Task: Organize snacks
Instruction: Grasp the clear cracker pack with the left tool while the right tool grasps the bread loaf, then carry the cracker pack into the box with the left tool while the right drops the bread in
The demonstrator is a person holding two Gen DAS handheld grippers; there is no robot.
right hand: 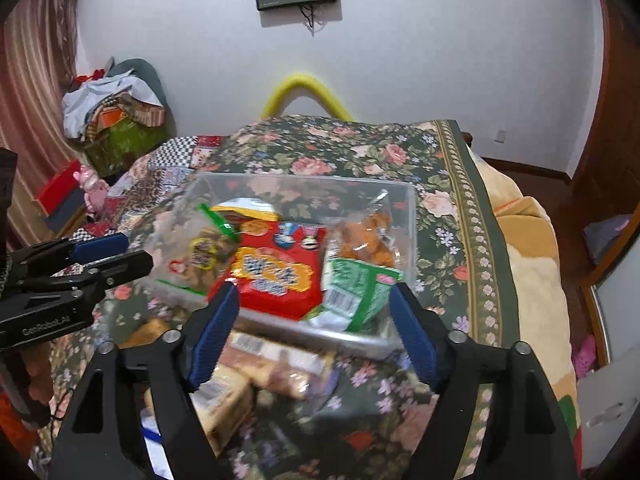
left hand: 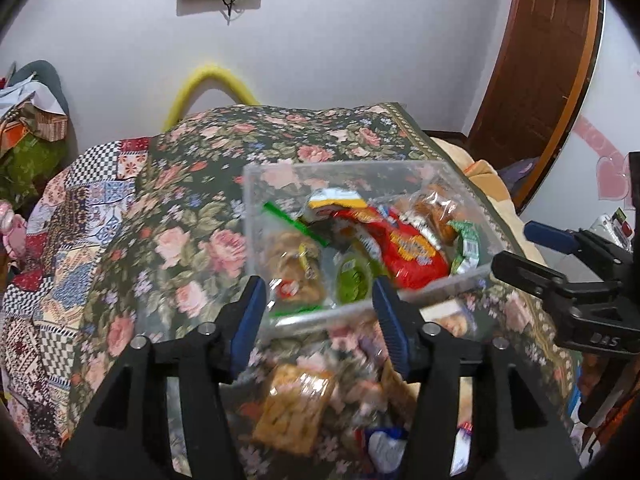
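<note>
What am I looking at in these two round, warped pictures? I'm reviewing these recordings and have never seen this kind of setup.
There is no robot here. A person holds a two-finger tool in each hand, and each tool carries a wide-angle camera looking forward along its fingers, hence the round, bent edges. One picture comes from the left tool, the other from the right tool; each also catches the other at its edge.

Both look down at a floral cloth with a clear plastic box on it. In the box lie snack packets, among them a red packet, a green packet and a clear bag of orange-brown snacks. More packets lie on the cloth in front of the box, blurred.

Both tools are open and hold nothing.
</note>
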